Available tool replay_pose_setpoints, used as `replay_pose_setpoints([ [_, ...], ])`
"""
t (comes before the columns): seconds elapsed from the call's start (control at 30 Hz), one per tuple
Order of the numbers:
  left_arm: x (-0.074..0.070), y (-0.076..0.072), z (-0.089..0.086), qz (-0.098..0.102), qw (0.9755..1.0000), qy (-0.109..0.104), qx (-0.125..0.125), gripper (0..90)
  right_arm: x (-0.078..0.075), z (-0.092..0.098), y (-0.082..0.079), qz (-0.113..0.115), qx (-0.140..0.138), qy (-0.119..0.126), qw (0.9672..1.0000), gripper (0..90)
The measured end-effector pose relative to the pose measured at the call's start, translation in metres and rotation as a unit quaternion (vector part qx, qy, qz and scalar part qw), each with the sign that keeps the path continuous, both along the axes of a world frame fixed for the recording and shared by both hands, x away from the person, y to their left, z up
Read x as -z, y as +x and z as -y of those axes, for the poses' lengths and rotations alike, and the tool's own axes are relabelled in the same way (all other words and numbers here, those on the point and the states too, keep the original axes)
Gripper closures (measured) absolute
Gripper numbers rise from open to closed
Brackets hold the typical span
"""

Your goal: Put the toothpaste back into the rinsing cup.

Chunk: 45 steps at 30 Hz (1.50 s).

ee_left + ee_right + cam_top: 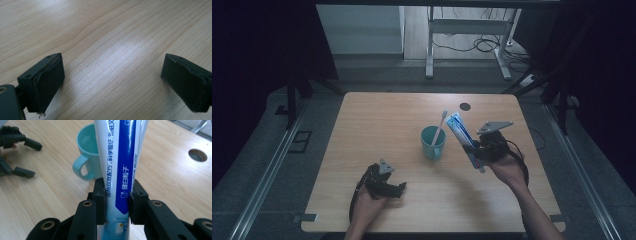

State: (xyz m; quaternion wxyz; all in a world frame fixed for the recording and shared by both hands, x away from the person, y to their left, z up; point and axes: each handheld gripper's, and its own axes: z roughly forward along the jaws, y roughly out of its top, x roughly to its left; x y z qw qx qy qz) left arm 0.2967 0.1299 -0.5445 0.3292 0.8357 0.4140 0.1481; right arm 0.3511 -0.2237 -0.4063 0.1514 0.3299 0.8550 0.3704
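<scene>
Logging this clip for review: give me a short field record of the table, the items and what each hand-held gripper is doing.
surface: wooden table
mug: teal, upright near centre, toothbrush standing in it
toothpaste: tube clamped in right hand-held gripper, raised beside the mug
left hand-held gripper: open, nothing between its jaws, low over bare table
hole: round, at table's far edge
</scene>
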Motion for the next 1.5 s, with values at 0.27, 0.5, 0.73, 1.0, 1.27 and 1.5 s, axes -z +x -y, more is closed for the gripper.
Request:
replay_pose_setpoints([
  [0.27,0.0,0.0,0.0,0.0,1.0,0.0,0.0,5.0,-0.003,-0.008,0.004,0.019,-0.001,0.019,0.9997,71.6],
  [0.5,0.0,0.0,0.0,0.0,1.0,0.0,0.0,5.0,-0.003,-0.012,0.009,0.022,0.001,0.036,0.9991,71.4],
  [0.73,0.0,0.0,0.0,0.0,1.0,0.0,0.0,5.1,-0.002,-0.017,0.013,0.032,0.004,0.053,0.9981,71.4],
  [1.0,0.0,0.0,0.0,0.0,1.0,0.0,0.0,5.1,-0.006,-0.024,0.018,0.046,0.007,0.071,0.9964,71.4],
  [1.27,0.0,0.0,0.0,0.0,1.0,0.0,0.0,5.0,-0.013,-0.032,0.023,0.061,0.012,0.09,0.9939,71.4],
  [1.5,0.0,0.0,0.0,0.0,1.0,0.0,0.0,5.0,-0.017,-0.04,0.027,0.076,0.013,0.104,0.9916,71.4],
])
